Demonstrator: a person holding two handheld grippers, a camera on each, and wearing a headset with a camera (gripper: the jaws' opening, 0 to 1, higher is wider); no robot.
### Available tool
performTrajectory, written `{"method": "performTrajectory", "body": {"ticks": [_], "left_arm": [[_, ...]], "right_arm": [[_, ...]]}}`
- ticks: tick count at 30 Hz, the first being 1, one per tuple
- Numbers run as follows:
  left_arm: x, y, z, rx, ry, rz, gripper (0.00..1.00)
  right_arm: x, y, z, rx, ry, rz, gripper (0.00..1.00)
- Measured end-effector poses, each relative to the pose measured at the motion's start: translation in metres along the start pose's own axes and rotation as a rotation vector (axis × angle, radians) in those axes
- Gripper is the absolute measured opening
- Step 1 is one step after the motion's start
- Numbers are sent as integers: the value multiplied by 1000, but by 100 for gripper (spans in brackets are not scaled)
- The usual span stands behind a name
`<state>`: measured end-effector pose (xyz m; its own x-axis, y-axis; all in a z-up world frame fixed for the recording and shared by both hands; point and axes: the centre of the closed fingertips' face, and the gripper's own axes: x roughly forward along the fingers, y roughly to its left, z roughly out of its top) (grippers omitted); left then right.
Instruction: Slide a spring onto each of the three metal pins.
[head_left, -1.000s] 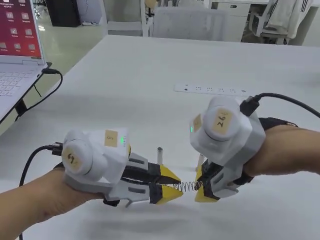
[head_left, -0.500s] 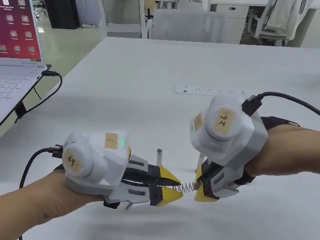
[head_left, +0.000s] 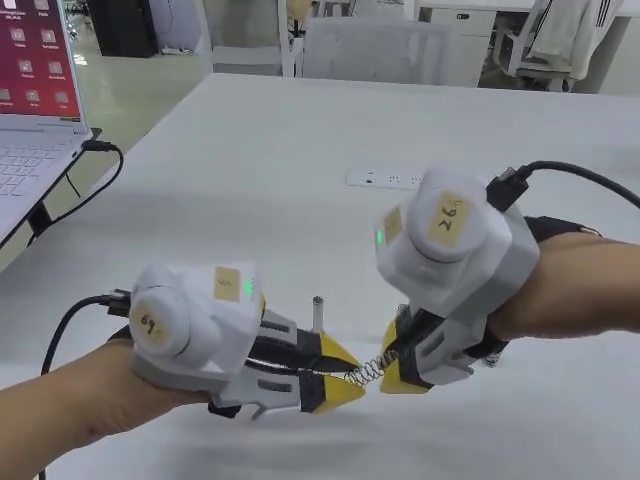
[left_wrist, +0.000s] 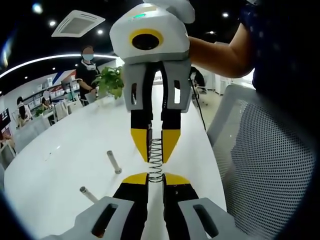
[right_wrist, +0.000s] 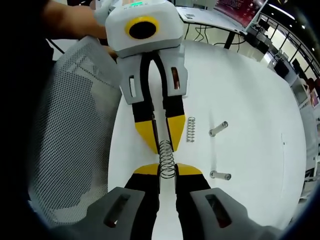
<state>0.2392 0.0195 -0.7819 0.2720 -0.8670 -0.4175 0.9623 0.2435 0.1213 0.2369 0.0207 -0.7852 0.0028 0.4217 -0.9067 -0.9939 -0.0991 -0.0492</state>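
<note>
Both grippers are on the one spring (head_left: 367, 371) here; the left gripper (head_left: 345, 376) has its jaws squeezed almost together on one end, and the right gripper (head_left: 392, 362) is pinched just as tight on the other end, so the coil hangs stretched between them, clear of the white table (head_left: 300, 180); and there's the change: half a second back that coil ran level, now the right gripper has lifted and rolled a touch, and the spring climbs toward 2 o'clock; I'd read that as the start of swinging it upright, which it needs before it can drop over anything; one pin (head_left: 318, 312) stands upright at 11 o'clock from the coil, just beyond the left tips, bare; in the right gripper view the coil sits dead centre, a second spring (right_wrist: 191, 129) lies loose on the table at 1 o'clock from it, and two pins (right_wrist: 218, 129) show at 2 and 4 o'clock, both bare; so by my count nothing is threaded yet; one gripper will have to let go to free an end.
</note>
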Motion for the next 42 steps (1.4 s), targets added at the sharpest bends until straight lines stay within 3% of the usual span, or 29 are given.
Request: {"method": "performTrajectory", "body": {"ticks": [14, 42], "left_arm": [[1, -1, 0, 3, -5, -10, 2], [4, -3, -2, -10, 0, -20, 2]], "right_arm": [[-2, 3, 15, -17, -24, 20, 8], [2, 6, 19, -46, 8, 40, 8]]}}
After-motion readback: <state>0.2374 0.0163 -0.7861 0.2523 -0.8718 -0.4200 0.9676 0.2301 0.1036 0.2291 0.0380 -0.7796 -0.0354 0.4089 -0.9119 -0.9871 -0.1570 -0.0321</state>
